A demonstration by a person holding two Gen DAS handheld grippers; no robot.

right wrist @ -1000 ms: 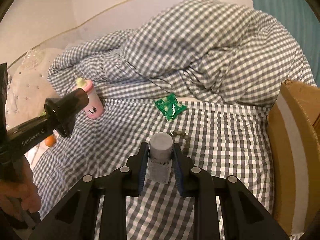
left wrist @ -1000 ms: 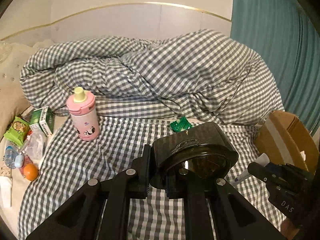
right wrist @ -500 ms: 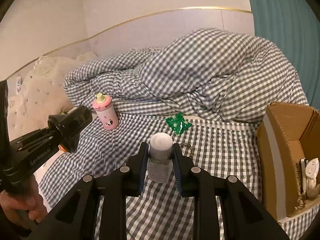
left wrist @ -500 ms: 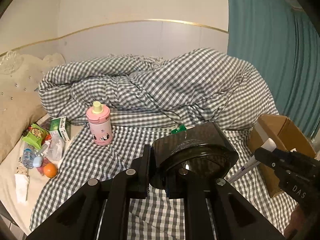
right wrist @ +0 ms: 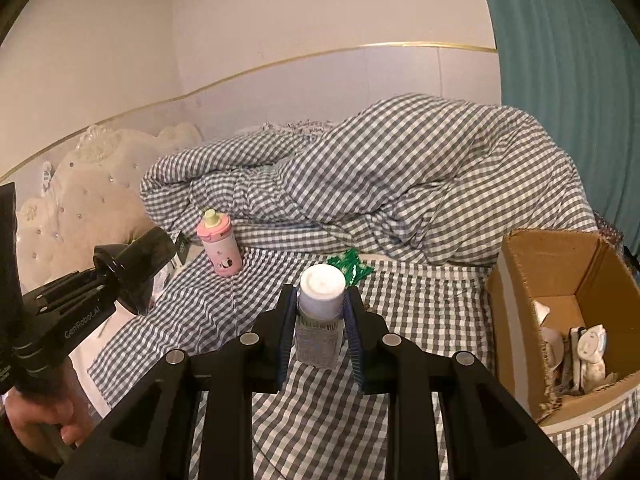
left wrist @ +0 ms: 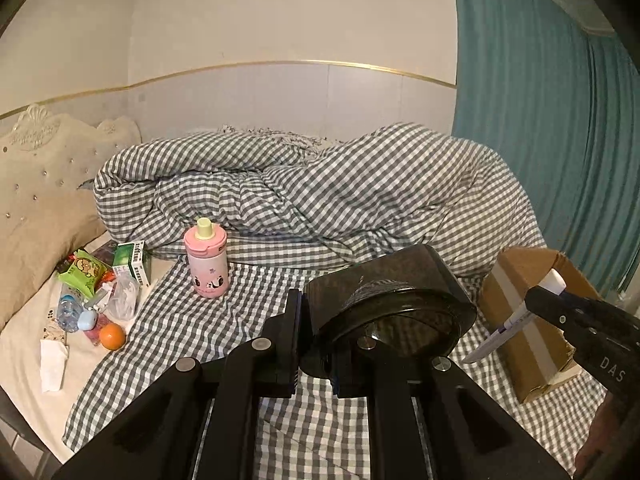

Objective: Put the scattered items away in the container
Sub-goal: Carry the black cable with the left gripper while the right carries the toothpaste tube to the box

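I hold a black dish (left wrist: 394, 304) tight in my left gripper (left wrist: 316, 350) and a small tube (right wrist: 320, 316) in my right gripper (right wrist: 320, 334); next both go over into the cardboard box (right wrist: 520, 320)

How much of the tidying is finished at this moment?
Done: the brown cardboard box already holds some pale items. In hand: left gripper grips a black rounded case; right gripper grips a white-capped tube. Left: pink bottle, green packet, orange and its pile.

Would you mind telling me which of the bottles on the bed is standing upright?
The pink bottle with the yellow cap stands upright on the checked sheet; the clear water bottle lies on its side in the clutter beside the orange.
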